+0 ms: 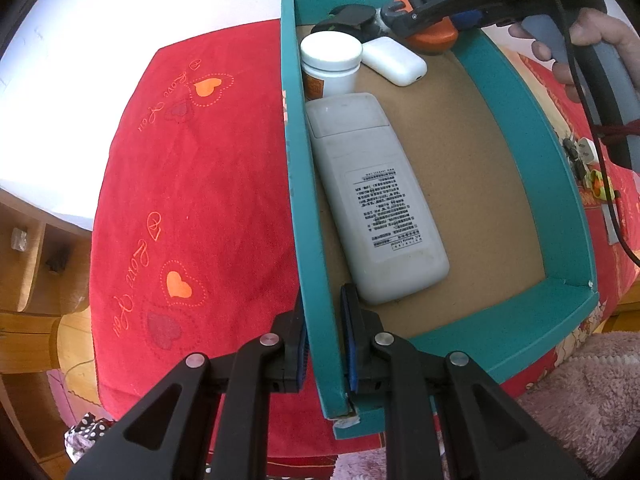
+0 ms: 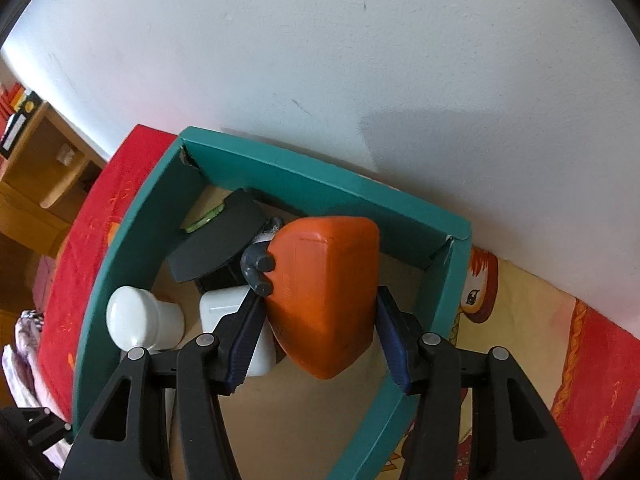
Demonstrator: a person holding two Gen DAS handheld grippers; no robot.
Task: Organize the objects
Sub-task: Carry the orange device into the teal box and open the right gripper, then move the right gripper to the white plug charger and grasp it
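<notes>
A teal cardboard box (image 1: 532, 152) sits on a red heart-print cloth (image 1: 192, 184). My left gripper (image 1: 323, 332) is shut on the box's left wall near its near corner. Inside lie a white remote (image 1: 372, 200), a white-capped bottle (image 1: 331, 60), a white case (image 1: 394, 61) and a black item (image 1: 352, 16). My right gripper (image 2: 318, 316) is shut on an orange wedge-shaped object (image 2: 324, 288) with a grey hook, held low over the box's far end (image 2: 312, 184). The bottle (image 2: 136, 320), white case (image 2: 224, 308) and black item (image 2: 224, 236) sit to its left.
A white wall (image 2: 320, 60) stands right behind the box. Wooden shelves (image 1: 36, 264) are at the left. A power strip with plugs (image 1: 588, 160) lies on the cloth right of the box. A pink fluffy fabric (image 1: 592, 400) is at the near right.
</notes>
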